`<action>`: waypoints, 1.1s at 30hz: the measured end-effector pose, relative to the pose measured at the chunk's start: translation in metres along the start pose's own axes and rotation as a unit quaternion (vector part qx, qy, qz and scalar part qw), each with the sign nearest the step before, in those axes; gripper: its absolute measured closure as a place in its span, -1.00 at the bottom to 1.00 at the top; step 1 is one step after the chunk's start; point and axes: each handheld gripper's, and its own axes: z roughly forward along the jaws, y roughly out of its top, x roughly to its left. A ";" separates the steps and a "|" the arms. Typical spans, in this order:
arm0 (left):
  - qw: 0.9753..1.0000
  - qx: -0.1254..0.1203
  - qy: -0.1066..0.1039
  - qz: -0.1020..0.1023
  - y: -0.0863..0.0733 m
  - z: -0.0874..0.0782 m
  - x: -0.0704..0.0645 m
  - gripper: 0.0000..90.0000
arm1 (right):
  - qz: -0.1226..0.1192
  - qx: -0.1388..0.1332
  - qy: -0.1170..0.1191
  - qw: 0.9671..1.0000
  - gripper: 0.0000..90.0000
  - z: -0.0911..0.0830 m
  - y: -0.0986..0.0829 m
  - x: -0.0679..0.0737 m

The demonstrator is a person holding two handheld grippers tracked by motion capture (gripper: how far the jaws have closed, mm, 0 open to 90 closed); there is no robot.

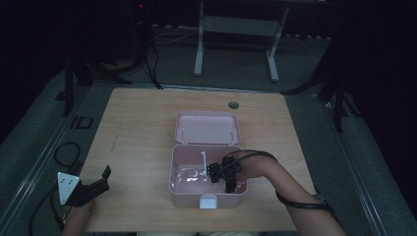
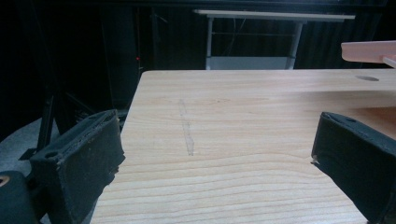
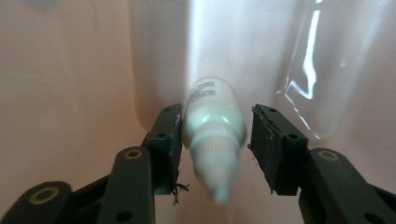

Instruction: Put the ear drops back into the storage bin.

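Right gripper [image 3: 212, 135] inside pink box [image 1: 179, 189], jaws around small white bottle [image 3: 212, 123], slight gap on one side. Left gripper [image 2: 215, 158] spread wide, near left.

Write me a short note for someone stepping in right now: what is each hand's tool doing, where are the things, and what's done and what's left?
Right tool: down inside the open pink box, jaws on either side of a small white bottle. The left jaw touches it; a slim gap shows at the right one, so the grip is not yet firm.
Left tool: open, holding nothing, at the near left of the wooden table.
Box: mid-table, lid swung back.
Done: box opened, bottle reached.
Left: probably to close on the bottle or let it go; which way it is heading I cannot tell.
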 end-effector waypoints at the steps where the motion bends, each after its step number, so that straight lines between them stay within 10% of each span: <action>1: 1.000 0.000 0.000 0.000 0.000 0.000 0.000 -0.96 | 0.005 -0.004 -0.003 1.000 0.15 -0.005 -0.001 0.000; 13: 1.000 0.001 0.000 0.001 0.000 0.000 0.000 -0.96 | 0.029 -0.086 -0.060 0.994 -0.21 -0.069 -0.026 0.005; 18: 1.000 0.001 0.000 0.001 0.000 0.000 0.000 -0.96 | 0.059 -0.124 -0.049 0.989 -0.43 -0.090 -0.043 0.003; 33: 1.000 0.001 -0.001 0.002 0.000 0.000 -0.001 -0.96 | 0.112 -0.153 -0.066 0.980 -0.72 -0.089 -0.106 0.002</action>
